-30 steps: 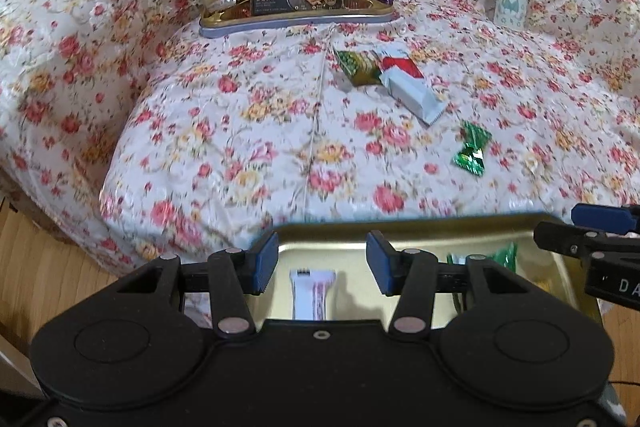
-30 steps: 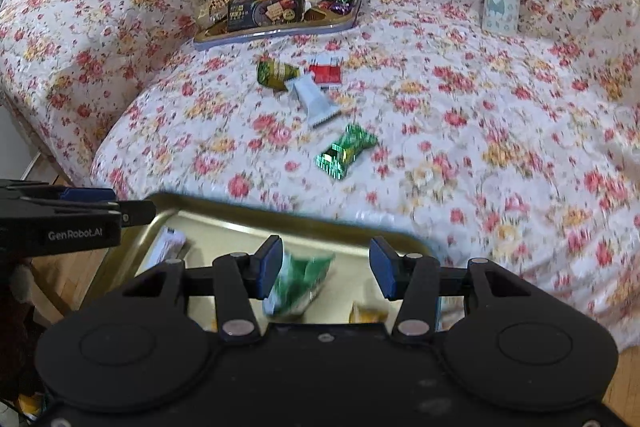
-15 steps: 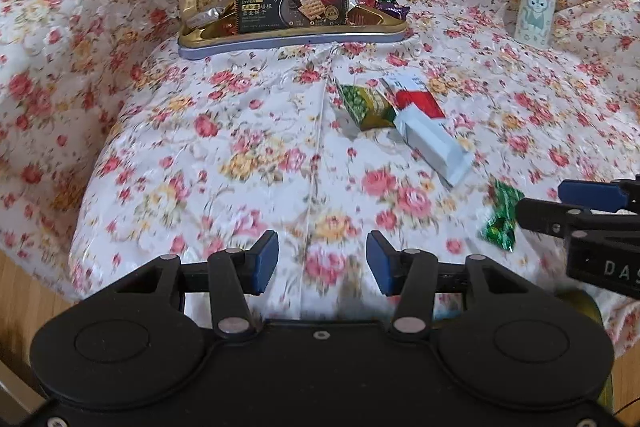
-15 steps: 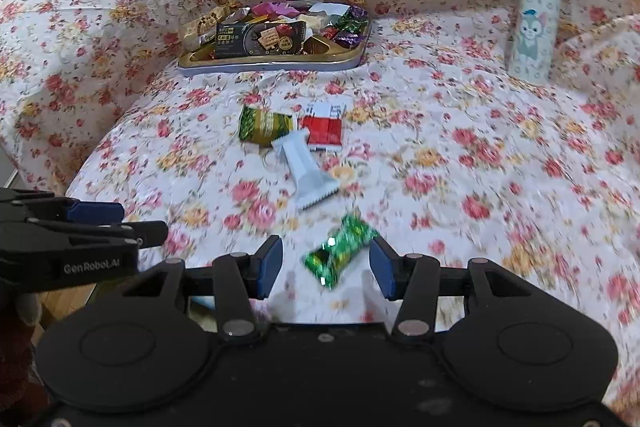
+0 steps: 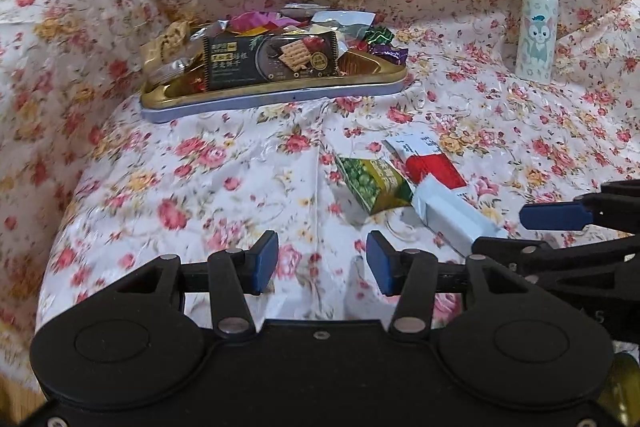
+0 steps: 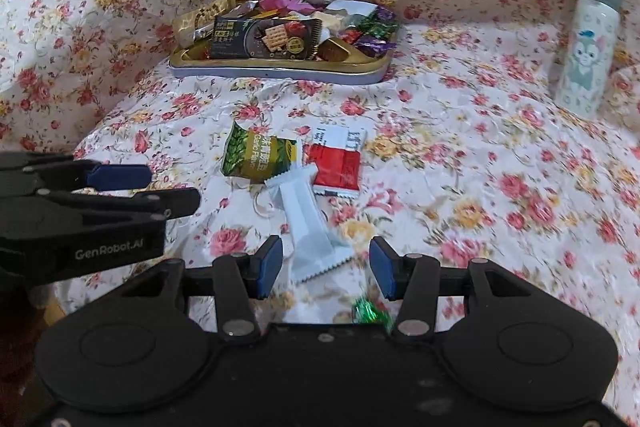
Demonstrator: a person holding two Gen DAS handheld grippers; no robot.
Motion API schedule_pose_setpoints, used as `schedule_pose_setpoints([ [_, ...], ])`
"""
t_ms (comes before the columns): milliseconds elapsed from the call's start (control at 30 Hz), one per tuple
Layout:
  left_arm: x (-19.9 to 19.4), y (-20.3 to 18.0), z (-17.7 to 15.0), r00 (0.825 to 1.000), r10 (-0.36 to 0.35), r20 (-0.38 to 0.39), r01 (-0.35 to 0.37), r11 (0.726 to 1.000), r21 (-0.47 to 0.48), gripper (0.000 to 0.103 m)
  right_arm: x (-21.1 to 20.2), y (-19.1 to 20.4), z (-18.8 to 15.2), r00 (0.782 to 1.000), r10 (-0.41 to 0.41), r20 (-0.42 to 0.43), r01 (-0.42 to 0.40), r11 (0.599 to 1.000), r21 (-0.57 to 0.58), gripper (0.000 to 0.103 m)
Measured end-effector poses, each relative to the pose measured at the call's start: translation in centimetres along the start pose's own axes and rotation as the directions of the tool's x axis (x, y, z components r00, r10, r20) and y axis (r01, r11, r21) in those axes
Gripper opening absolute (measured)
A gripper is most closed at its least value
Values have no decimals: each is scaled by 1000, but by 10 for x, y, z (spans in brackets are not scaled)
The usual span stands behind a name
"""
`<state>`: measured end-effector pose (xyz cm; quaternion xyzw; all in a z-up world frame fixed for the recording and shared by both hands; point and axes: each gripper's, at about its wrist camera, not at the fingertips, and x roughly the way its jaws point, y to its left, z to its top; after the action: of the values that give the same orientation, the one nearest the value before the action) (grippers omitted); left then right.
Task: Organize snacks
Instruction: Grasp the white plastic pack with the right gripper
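Blue-padded left tongs (image 5: 322, 263) and right tongs (image 6: 325, 263), both tilted downward, parted, empty.

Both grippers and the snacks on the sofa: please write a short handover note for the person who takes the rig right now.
Left gripper: open, holds nothing, over bare floral cover.
Right gripper: open, nothing gripped; the pale blue-white bar lies on the cover below, with its near end between the jaws.
Loose on the sofa: green garlic-flavour packet, red and white packet, the bar, and a green foil candy close under the right gripper.
Done: the gold tray at the back is already piled with snacks.
Left: those four loose snacks. The cartoon bottle stands upright at the right, untouched.
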<state>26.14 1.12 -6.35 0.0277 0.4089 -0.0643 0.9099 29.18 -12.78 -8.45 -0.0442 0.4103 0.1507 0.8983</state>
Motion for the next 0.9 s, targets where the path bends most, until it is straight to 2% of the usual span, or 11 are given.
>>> schedule_pose_setpoints([
  [200, 14, 2, 2, 1000, 6, 1, -6, 999, 34, 56, 17, 5, 5, 1000, 13, 6, -12, 999, -36, 51],
  [433, 26, 4, -4, 999, 0, -33, 1, 1000, 23, 57, 31, 11, 7, 1000, 0, 7, 1, 997, -72, 51],
  [600, 28, 7, -4, 1000, -2, -29, 2, 1000, 6, 59, 37, 13, 7, 999, -14, 30, 17, 994, -109, 51],
  [700, 28, 8, -4, 1000, 1, -30, -1, 1000, -1, 61, 38, 11, 8, 999, -28, 40, 33, 992, -120, 46],
  [833, 28, 6, -6, 1000, 10, -25, -10, 1000, 4, 62, 37, 6, 8, 998, -37, 49, 43, 991, -125, 24],
  [900, 28, 6, -6, 1000, 12, -24, -12, 1000, 4, 62, 35, 2, 7, 997, -51, 55, 57, 991, -119, 24],
])
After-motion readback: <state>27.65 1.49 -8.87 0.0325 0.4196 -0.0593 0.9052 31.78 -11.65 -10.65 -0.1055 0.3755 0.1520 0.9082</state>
